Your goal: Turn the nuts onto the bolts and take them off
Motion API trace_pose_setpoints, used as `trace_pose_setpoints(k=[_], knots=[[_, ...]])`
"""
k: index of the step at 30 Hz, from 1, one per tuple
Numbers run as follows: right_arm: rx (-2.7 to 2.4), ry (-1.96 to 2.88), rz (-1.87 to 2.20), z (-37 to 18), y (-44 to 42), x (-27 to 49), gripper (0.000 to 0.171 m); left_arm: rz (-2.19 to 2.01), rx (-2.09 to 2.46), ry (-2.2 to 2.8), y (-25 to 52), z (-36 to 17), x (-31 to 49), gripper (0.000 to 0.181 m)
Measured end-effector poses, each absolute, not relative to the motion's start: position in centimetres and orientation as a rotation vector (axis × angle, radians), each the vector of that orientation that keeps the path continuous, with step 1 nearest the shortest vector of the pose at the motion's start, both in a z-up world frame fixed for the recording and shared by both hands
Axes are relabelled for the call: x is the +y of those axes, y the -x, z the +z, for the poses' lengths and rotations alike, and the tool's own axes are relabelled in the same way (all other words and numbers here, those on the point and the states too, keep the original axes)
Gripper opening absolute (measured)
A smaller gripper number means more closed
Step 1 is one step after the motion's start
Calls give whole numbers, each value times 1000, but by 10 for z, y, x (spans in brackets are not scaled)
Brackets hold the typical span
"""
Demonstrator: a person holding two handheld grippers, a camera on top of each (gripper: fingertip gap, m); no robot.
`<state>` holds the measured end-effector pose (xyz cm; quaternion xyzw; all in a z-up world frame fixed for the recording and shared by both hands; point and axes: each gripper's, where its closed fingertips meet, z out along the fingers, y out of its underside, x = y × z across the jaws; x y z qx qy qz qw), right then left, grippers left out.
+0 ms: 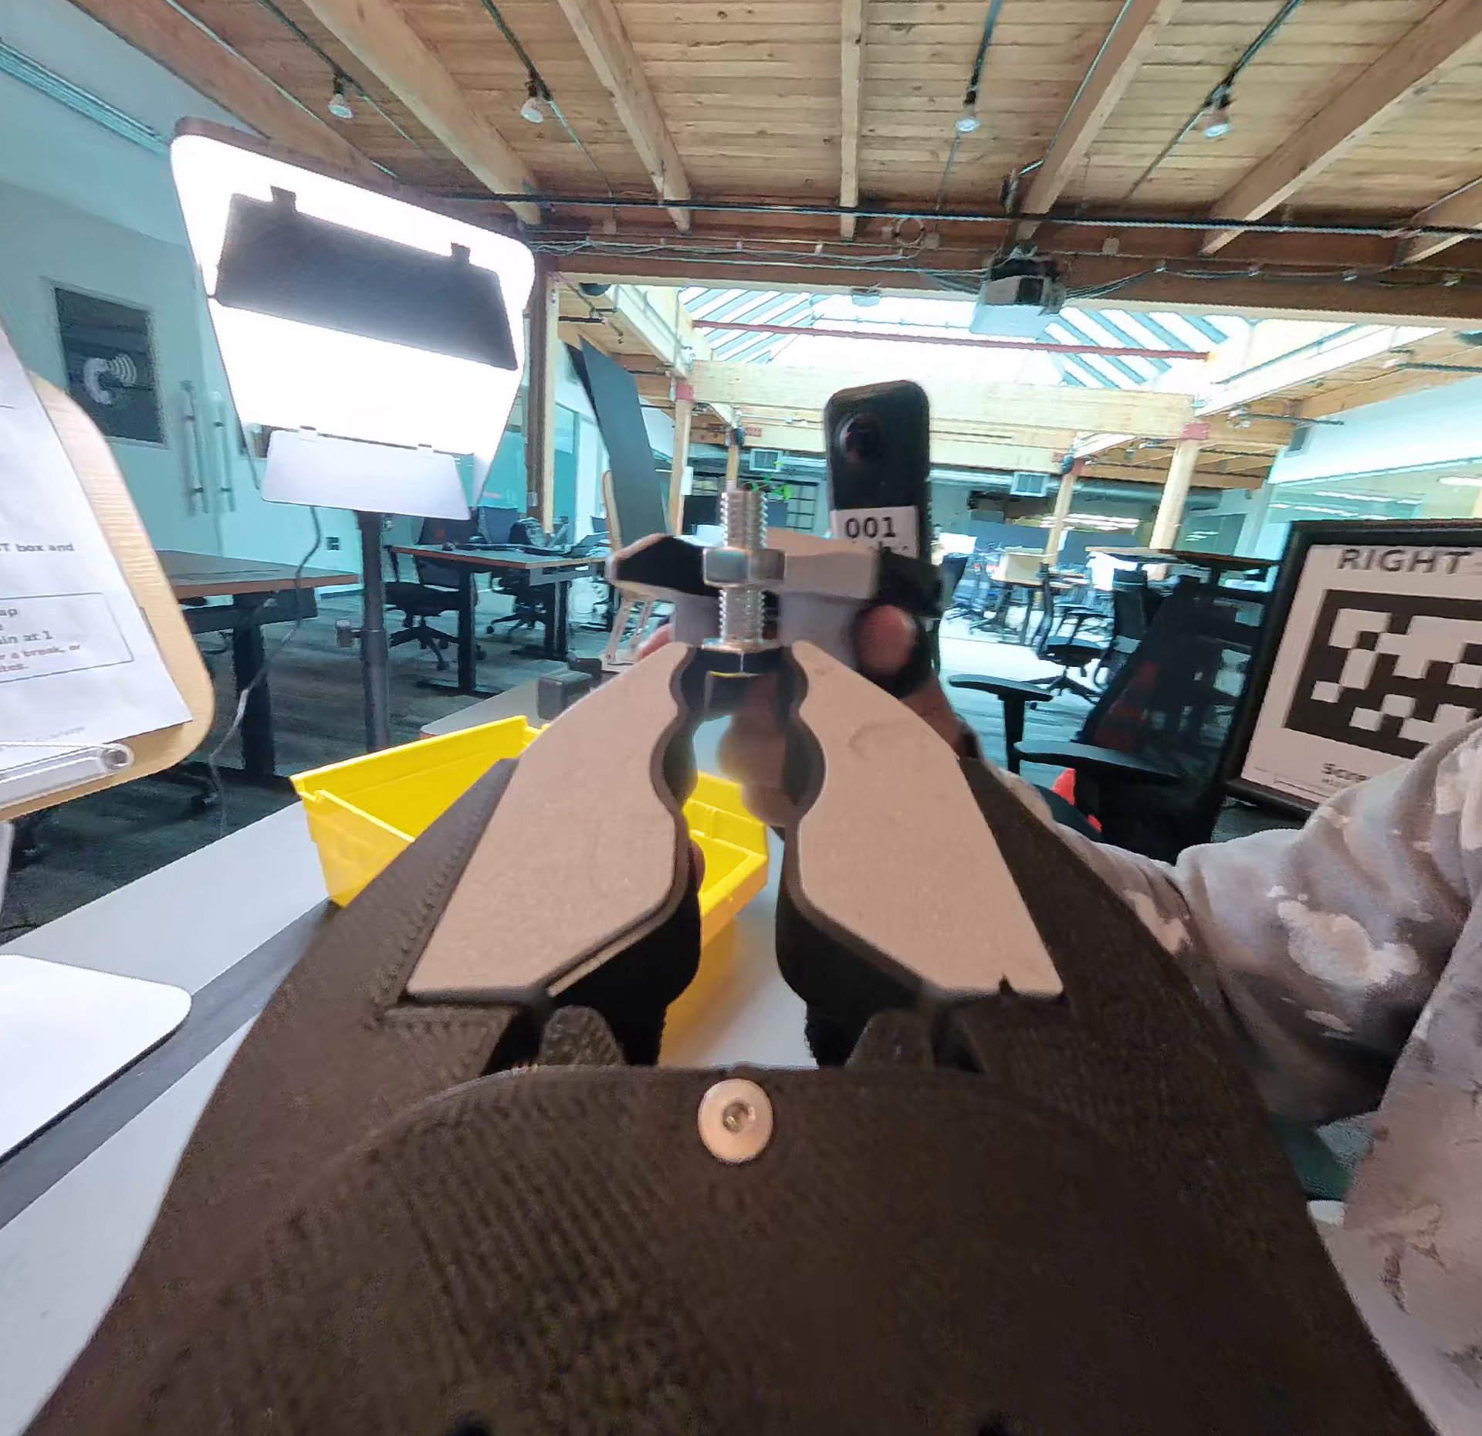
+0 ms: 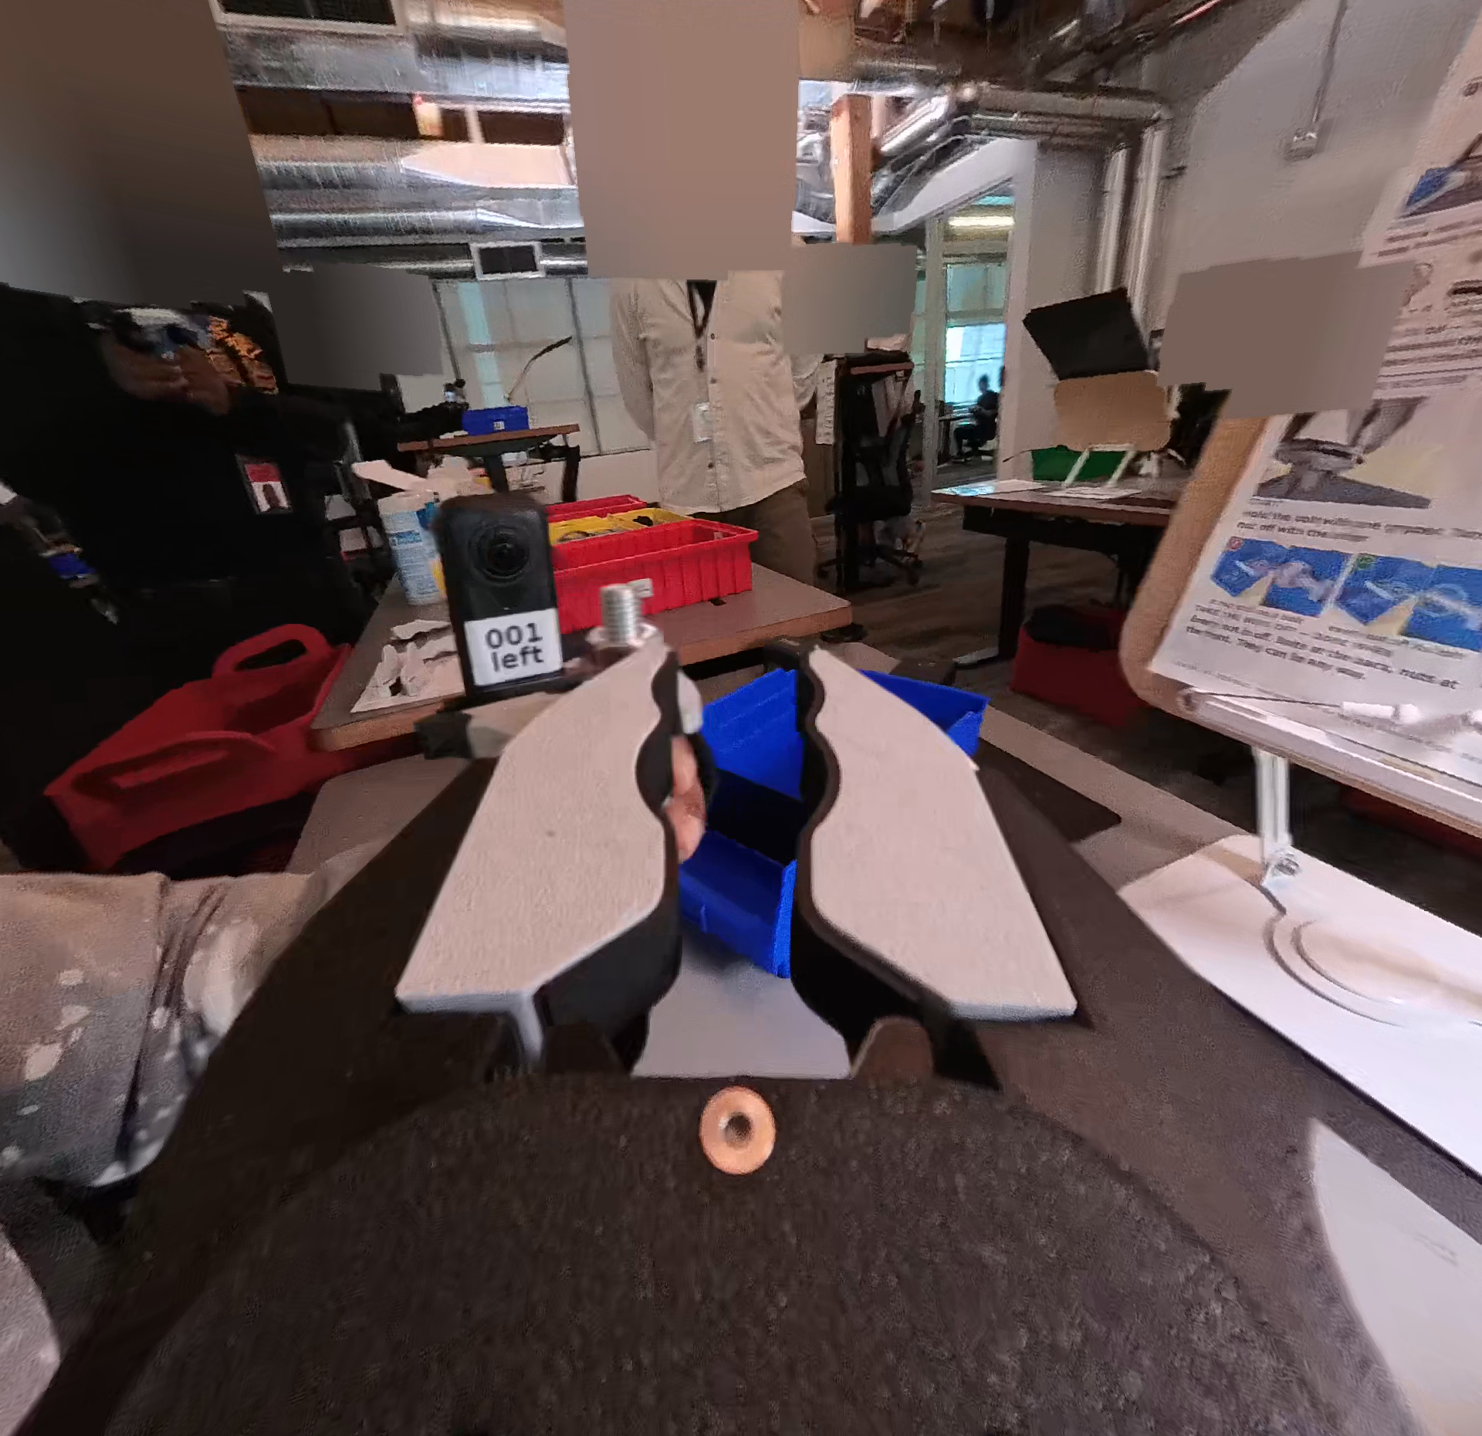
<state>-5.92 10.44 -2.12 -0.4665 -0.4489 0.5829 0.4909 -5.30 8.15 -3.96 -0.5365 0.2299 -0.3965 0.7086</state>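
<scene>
My left gripper (image 1: 736, 659) is shut on the head of a silver bolt (image 1: 742, 515), which it holds upright above the table. A hex nut (image 1: 742, 570) sits about halfway down the thread. The fingers (image 1: 826, 575) of my right gripper reach in from behind the bolt at nut height. In the right wrist view my right gripper (image 2: 738, 663) is open with nothing between its jaws. There the bolt (image 2: 621, 607) stands just beyond and left of the left fingertip (image 2: 653, 675). The bolt's head is hidden in that view.
A yellow bin (image 1: 385, 804) lies on the white table below my left gripper, a blue bin (image 2: 746, 892) below my right. Clipboard stands flank the work area (image 1: 80, 595) (image 2: 1323, 595). A person (image 2: 714, 403) stands behind a table with a red tray (image 2: 657, 563). My left and right fingertips are right by each other.
</scene>
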Motion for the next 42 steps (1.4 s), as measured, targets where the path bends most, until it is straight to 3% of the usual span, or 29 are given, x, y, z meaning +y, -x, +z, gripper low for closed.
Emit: trace_pose_setpoints(k=[8,10,11,13,20,22,24,25,33,36,39,42], knots=[[-1129,1088,1414,-17,59,93,44,-866,506,1216,52,-42,84,18],[-1122,1096,1385,-19,61,96,42,-874,503,1212,51,-41,83,18],[-1091,1119,1383,-20,59,103,29,-885,511,1197,52,-40,81,18],[-1018,1171,1346,-21,53,123,23,-884,513,1198,52,-38,80,18],[-1139,1095,1404,-19,61,91,45,-879,505,1215,51,-42,83,18],[-1126,1106,1405,-21,62,96,45,-869,503,1218,51,-42,83,18],[-1046,1162,1396,-20,57,112,22,-894,506,1198,53,-39,80,18],[-1013,1159,1373,-19,54,120,20,-883,508,1198,54,-38,80,18],[-1120,1092,1442,-17,60,91,46,-865,509,1205,52,-39,81,18],[-1121,1100,1427,-19,62,93,46,-863,517,1204,50,-39,80,18],[-1019,1136,1410,-17,57,111,19,-878,515,1192,53,-36,79,18],[-1035,1134,1411,-16,54,111,27,-864,516,1190,53,-35,78,18]])
